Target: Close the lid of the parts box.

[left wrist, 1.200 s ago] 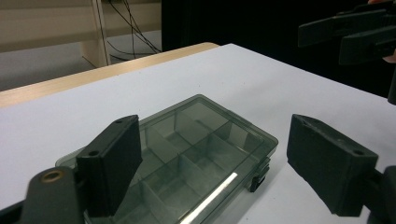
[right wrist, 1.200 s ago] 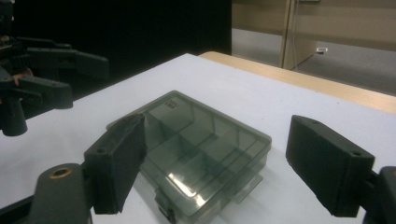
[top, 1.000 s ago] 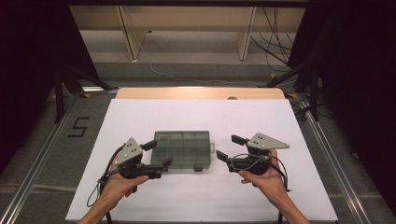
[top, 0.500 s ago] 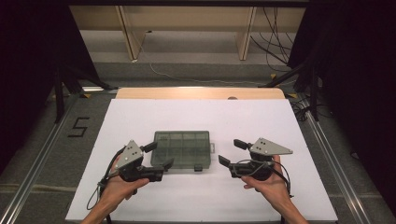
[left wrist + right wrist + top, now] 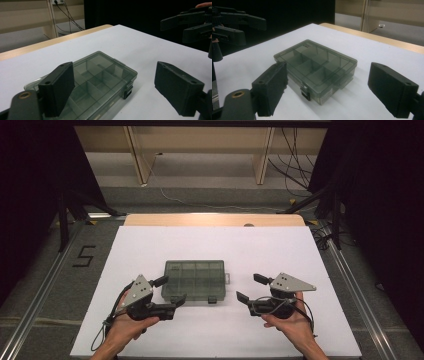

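Box (image 5: pixel 196 280) flat on white counter (image 5: pixel 280 255), long side left to right, between both grippers. Left gripper (image 5: pixel 172 290) wide, nearly touching its corner. Right gripper (image 5: pixel 251 287) wide, near but apart.

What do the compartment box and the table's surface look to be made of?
The compartment box looks like smoky translucent plastic: its inner dividers show through the glossy lid. The table's surface seems a matte white sheet or laminate, with a wood-toned edge at the far side.

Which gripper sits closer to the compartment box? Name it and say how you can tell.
The left gripper: in the high view its jaws straddle the near left corner of the box. The right gripper stands clear of the box, with bare white table between.
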